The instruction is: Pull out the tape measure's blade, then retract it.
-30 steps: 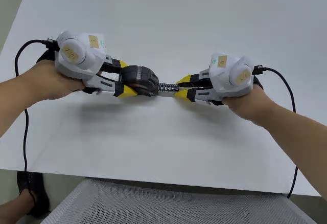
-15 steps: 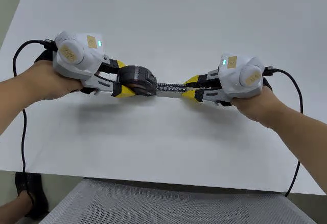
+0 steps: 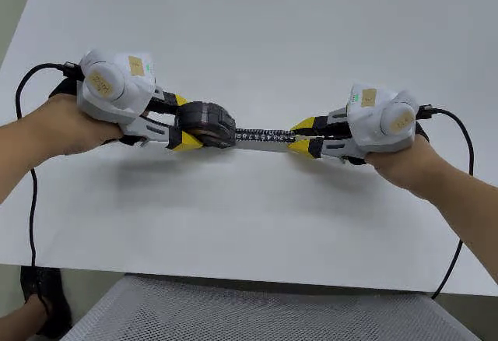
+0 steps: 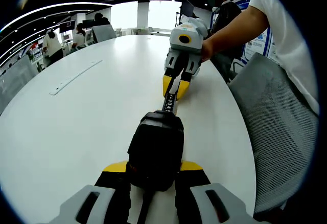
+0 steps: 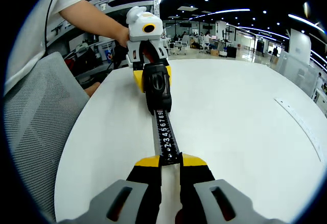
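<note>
1. Gripping the tape measure [image 3: 208, 124] by its dark case [image 4: 156, 150], my left gripper [image 3: 185, 121] had its jaws closed on both flanks of the housing, just above the white tabletop [image 3: 233, 224].
2. My right gripper [image 3: 300, 135] had its jaws pinched narrow on the tip of the blade [image 3: 264, 135]. A short printed stretch was bare between the two grippers (its digits were legible in the right gripper view).
3. What mattered was the blade's long axis. It ran straight from the mouth of the case to my right jaws, nearly level and roughly parallel to the near edge of the tabletop, so the two grippers faced each other along one line.
4. I judged the pull-out to be under way but far from full, with the retraction not yet begun.
5. Any further draw, as I read it, called for the right hand to travel away from the case along that same line. A sideways drift could kink the blade or twist the case in the left jaws.
6. My right hand had the free end, so the left only needed to hold the case steady.
</note>
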`<control>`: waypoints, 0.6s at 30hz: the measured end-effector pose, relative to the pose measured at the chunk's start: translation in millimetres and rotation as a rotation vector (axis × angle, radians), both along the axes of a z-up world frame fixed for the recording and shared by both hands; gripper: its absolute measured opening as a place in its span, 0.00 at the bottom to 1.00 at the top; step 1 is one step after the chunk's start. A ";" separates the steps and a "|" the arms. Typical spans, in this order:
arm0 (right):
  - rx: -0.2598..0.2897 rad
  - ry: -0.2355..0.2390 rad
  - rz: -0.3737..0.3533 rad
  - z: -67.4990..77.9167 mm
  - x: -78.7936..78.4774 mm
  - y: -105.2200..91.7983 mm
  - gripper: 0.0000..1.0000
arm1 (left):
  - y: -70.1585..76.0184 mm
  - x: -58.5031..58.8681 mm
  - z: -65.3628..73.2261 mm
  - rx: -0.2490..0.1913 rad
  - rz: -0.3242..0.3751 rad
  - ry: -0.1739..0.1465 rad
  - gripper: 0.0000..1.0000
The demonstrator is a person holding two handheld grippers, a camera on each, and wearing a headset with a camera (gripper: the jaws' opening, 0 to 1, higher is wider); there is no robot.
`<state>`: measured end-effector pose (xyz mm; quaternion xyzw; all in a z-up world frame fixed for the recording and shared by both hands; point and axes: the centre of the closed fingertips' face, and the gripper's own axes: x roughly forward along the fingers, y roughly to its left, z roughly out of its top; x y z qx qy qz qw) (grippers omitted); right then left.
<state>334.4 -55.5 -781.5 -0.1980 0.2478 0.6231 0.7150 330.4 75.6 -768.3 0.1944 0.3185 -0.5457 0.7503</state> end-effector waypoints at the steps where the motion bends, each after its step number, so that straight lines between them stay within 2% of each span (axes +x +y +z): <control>1: 0.000 0.000 0.000 0.5 0.2 -0.8 0.08 | 0.0 0.0 0.0 0.000 0.000 -0.001 0.30; 18: -0.010 0.008 -0.017 1.5 1.6 -22.5 0.08 | -0.7 0.8 0.2 -0.001 -0.003 -0.002 0.30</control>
